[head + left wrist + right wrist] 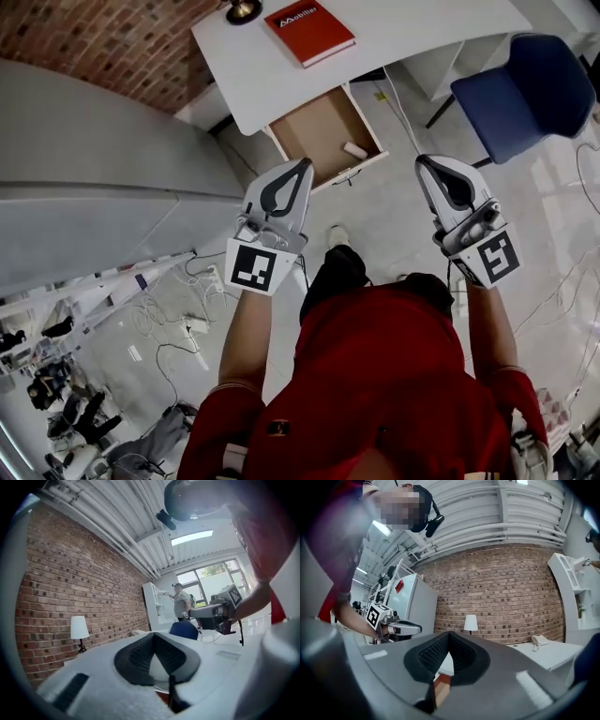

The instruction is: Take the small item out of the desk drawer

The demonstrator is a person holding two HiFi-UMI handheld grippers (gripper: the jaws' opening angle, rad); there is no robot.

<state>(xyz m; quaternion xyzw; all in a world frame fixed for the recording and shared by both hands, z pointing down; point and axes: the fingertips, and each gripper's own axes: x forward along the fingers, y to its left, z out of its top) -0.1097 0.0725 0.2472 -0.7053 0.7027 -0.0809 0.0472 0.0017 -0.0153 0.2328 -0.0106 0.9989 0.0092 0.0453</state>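
White desk worktop carries a red rectangular book toward its left end. Under the worktop's near edge the brown-bottomed desk drawer stands pulled open. The small white cylindrical item lies inside it, by the drawer's front right corner. The left hand-held gripper and the right hand-held gripper hang above the floor, clear of the drawer, each with jaws pressed together on nothing. A blue chair stands off the worktop's right end.
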